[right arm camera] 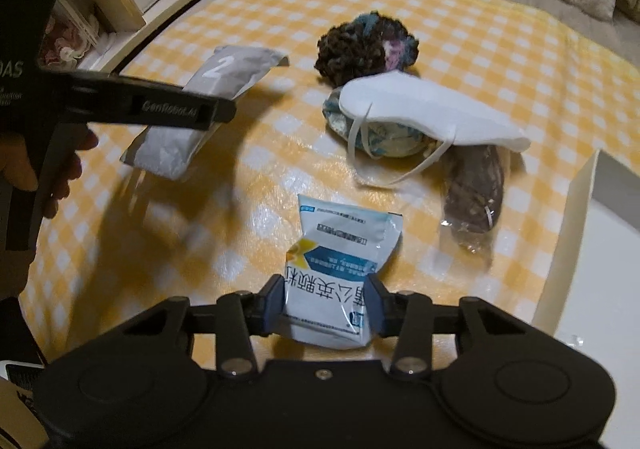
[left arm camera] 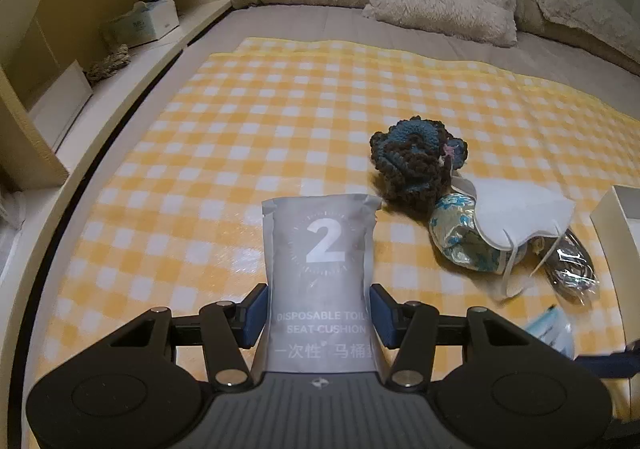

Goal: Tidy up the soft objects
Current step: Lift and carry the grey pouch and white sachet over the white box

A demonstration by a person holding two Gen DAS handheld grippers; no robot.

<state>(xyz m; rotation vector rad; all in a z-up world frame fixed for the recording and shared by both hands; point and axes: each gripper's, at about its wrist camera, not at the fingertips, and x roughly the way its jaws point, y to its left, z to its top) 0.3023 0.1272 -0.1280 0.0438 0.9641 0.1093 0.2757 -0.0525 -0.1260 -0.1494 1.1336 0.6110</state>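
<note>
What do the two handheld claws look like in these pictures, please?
Both the left claw and the right claw have matte black bodies, folding black link arms with silver rivets, and blue pads. The left one bears white lettering along its side.

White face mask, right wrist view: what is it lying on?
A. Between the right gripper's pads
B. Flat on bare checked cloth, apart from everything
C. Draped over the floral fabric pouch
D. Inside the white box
C. The white face mask lies across the top of the floral fabric pouch, its straps hanging down in front of the pouch onto the checked cloth.
</note>
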